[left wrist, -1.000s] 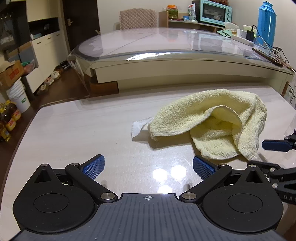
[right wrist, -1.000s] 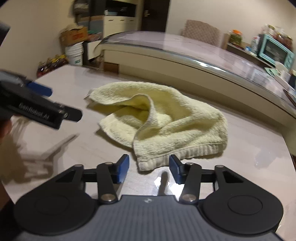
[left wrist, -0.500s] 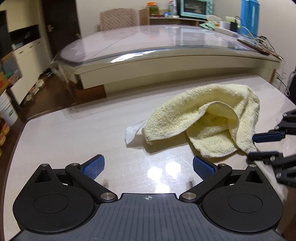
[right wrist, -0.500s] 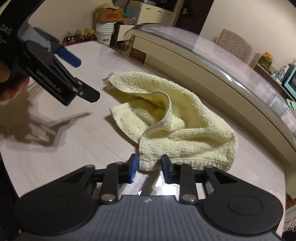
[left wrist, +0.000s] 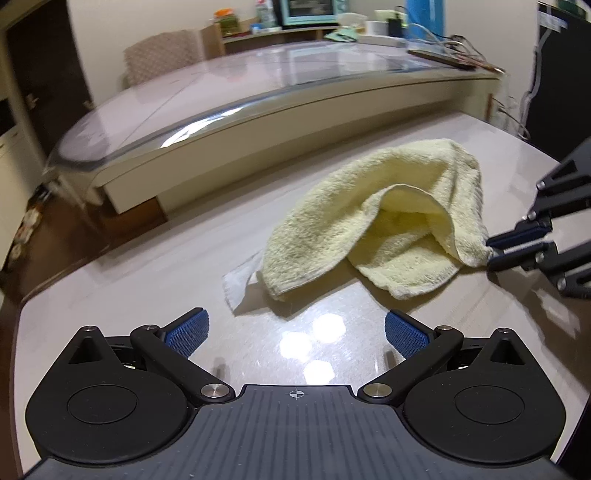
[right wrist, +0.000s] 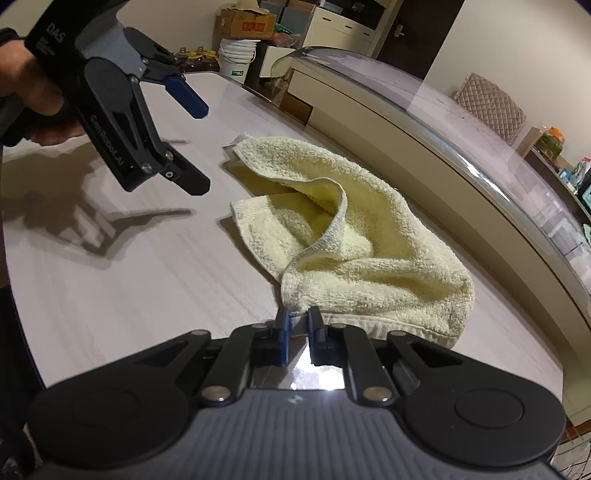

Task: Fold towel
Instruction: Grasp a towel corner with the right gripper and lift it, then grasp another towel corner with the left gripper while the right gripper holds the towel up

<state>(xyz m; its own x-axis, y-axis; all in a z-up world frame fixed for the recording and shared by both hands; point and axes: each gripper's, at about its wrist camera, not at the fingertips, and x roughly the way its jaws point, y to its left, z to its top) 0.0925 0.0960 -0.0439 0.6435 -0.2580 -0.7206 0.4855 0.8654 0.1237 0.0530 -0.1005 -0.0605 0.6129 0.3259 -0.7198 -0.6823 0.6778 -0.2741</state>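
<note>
A pale yellow towel (left wrist: 373,218) lies crumpled on the light table (left wrist: 147,280), with a white label end sticking out at its left. It also shows in the right wrist view (right wrist: 354,254). My right gripper (right wrist: 298,319) is shut on the towel's near corner; in the left wrist view it (left wrist: 493,253) pinches the towel's right tip. My left gripper (left wrist: 295,328) is open and empty, hovering short of the towel; in the right wrist view it (right wrist: 201,147) hangs above the table left of the towel.
A second, glass-topped table (left wrist: 258,85) stands behind, with a chair (left wrist: 166,55) beyond it. A shelf with a toaster oven (left wrist: 306,9) is at the back. Boxes, a bucket (right wrist: 236,59) and bottles sit on the floor.
My right gripper closed its jaws from half open onto the towel's corner. My left gripper drifted nearer the towel and stayed open.
</note>
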